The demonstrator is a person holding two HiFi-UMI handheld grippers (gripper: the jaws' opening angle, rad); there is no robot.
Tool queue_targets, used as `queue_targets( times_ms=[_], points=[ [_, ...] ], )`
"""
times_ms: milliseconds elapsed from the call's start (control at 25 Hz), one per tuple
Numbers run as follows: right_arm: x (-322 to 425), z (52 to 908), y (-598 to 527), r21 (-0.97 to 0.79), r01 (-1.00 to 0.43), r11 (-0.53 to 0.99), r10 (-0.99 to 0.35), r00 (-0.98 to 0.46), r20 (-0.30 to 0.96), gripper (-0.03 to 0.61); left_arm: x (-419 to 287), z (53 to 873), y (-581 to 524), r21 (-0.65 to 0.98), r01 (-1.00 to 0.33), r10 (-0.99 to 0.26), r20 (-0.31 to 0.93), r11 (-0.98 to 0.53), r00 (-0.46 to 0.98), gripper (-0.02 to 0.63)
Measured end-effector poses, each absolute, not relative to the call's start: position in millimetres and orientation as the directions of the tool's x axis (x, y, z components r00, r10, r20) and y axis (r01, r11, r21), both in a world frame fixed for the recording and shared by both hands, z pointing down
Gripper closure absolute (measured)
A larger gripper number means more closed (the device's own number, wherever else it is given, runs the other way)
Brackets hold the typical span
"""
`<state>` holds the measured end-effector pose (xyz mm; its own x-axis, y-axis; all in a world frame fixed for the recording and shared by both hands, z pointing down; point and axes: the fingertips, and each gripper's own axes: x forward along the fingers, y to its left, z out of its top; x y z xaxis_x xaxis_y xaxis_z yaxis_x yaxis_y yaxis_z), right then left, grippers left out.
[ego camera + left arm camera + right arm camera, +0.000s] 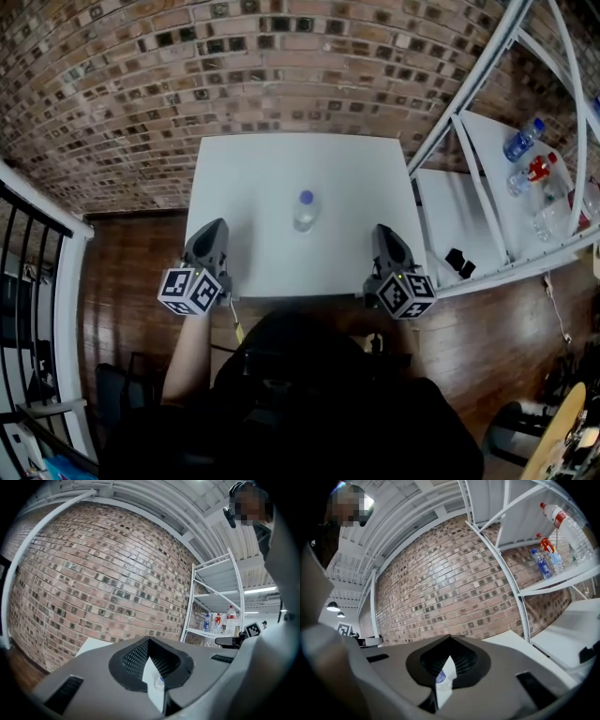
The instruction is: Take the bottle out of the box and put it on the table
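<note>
A: Where's the bottle rn?
B: Clear plastic bottle (305, 211) w/ a blue cap, upright, abt the middle of the white square bench (253, 169). Nothing's touching it.
A: And the claws?
B: Left claw (214, 228) is at the near-left corner of the bench, right claw (382, 232) at the near-right corner. Both lie level, tips twd the far edge & the red-brown brick wall (281, 66) beyond it. The bottle stands between them but further in, well apart from both.
A: Apart or together?
B: Both pressed together, nothing clamped in either. In the left gripper view the dark ribbed pads (136, 660) meet at a point w/ only a thin slit below. The bottle shows thru that slit, far off on the bench. Right gripper view is the same: jaws together, a bit of the bottle w/ a blue mark in the slit.
A: Resting on the bench or above it?
B: Can't tell from the head view.
A: Anything else around?
B: White metal shelf rack (497, 202) just beside the bench's right edge. It holds a blue-label bottle (521, 141) & a red-label bottle (536, 169). Dark wood floor (131, 272) left of the bench. The person's bare forearm (187, 352) runs back from the left claw.
</note>
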<state>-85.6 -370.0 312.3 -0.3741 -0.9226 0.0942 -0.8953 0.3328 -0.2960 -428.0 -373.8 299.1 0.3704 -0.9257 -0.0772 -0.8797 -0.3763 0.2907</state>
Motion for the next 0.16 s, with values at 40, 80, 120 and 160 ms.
queue_targets(
  times_ms=[40, 80, 120, 160],
  points=[
    [-85.9, 314.1, -370.8, -0.295, -0.896, 0.332, -0.922, -0.375, 0.101, 0.577, -428.6, 299.4, -373.9, 0.291, -0.881, -0.927, -0.076, -0.372, 0.367, 0.611],
    [-85.9, 315.5, -371.7, -0.295, -0.896, 0.332, -0.921, -0.376, 0.106, 0.577, -429.1, 299.7, -374.1, 0.292, -0.883, -0.929, -0.075, -0.369, 0.363, 0.611],
    [-85.7, 316.7, -372.5, -0.294, -0.896, 0.332, -0.92, -0.377, 0.11, 0.577, -429.5, 300.1, -374.3, 0.292, -0.884, -0.93, -0.074, -0.365, 0.36, 0.611],
    [-85.4, 317.8, -373.2, -0.294, -0.896, 0.333, -0.919, -0.378, 0.114, 0.577, -429.9, 300.4, -374.6, 0.293, -0.885, -0.932, -0.074, -0.362, 0.356, 0.611]
  ],
)
